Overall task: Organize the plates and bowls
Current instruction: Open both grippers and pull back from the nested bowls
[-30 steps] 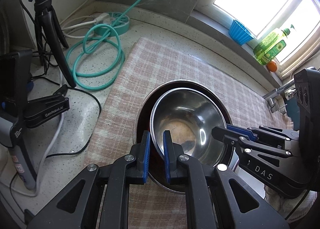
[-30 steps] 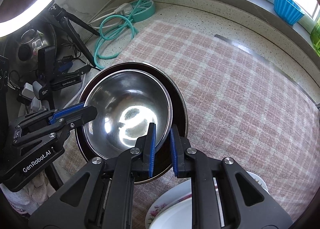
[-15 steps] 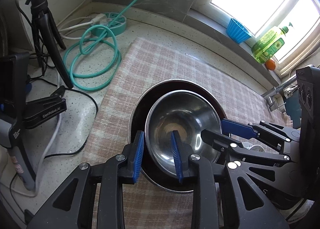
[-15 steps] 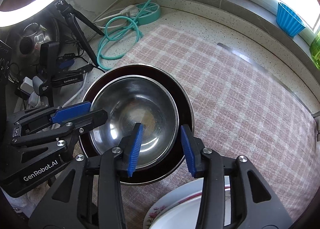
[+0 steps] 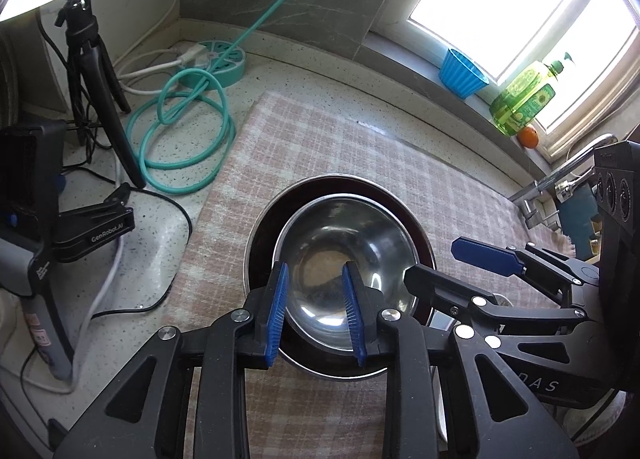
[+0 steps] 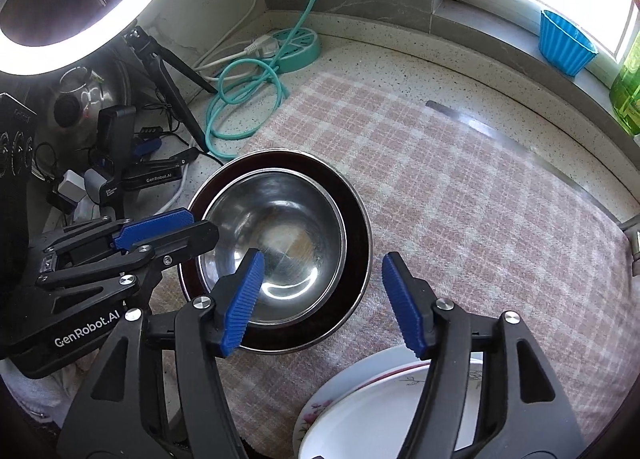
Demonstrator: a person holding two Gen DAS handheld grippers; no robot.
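Two metal bowls sit nested on the checked cloth that covers the surface [image 6: 420, 71]: the smaller steel bowl [image 6: 276, 235] rests inside the wider dark-rimmed bowl [image 6: 356, 219], offset toward the left side of it. Left tongs [image 5: 316, 315] stand moderately open and grip nothing; in the left wrist view their two blue pads straddle the near rim of the inner bowl, contact not confirmed. Right tongs [image 6: 322, 299] are spread wide and empty, one pad over the inner bowl, the other over the cloth [image 6: 460, 187] just outside the outer rim. A white floral plate [image 6: 360, 419] lies near the bowls at the lower edge of the right wrist view.

Assessment: the nesting step appears complete and both tools are releasing. Recommended practice: draw each tool straight up and back so no pad catches a rim and tips the inner bowl. The inner bowl's off-centre seat is acceptable; a light nudge would centre it. Plate remains to be handled next
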